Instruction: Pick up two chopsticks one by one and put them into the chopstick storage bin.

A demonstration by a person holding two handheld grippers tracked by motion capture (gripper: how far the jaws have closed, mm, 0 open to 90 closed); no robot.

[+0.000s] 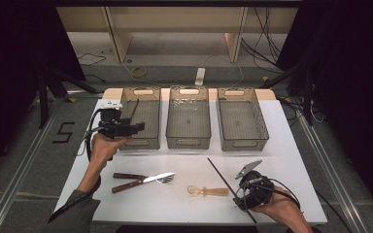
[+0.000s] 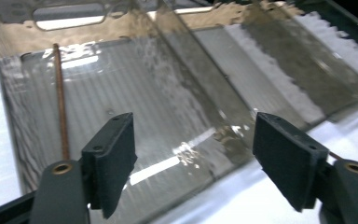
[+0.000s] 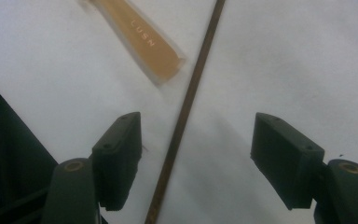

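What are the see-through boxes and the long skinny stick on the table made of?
The left bin looks like clear, ribbed plastic: shiny glints, and the table shows through. The chopstick between the right tongs looks like dark brown wood with a matte finish, though it might be plastic.

A white table (image 1: 291,145) carries three clear bins (image 1: 188,124), cutlery (image 1: 143,179), a spoon (image 1: 206,191) and a chopstick (image 1: 223,177).

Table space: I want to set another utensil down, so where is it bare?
Free: the white table right of the long dark stick, and the front-left corner below the knife. Middle bin and right bin look empty. Crowded: centre front, around the knife and wooden spoon.
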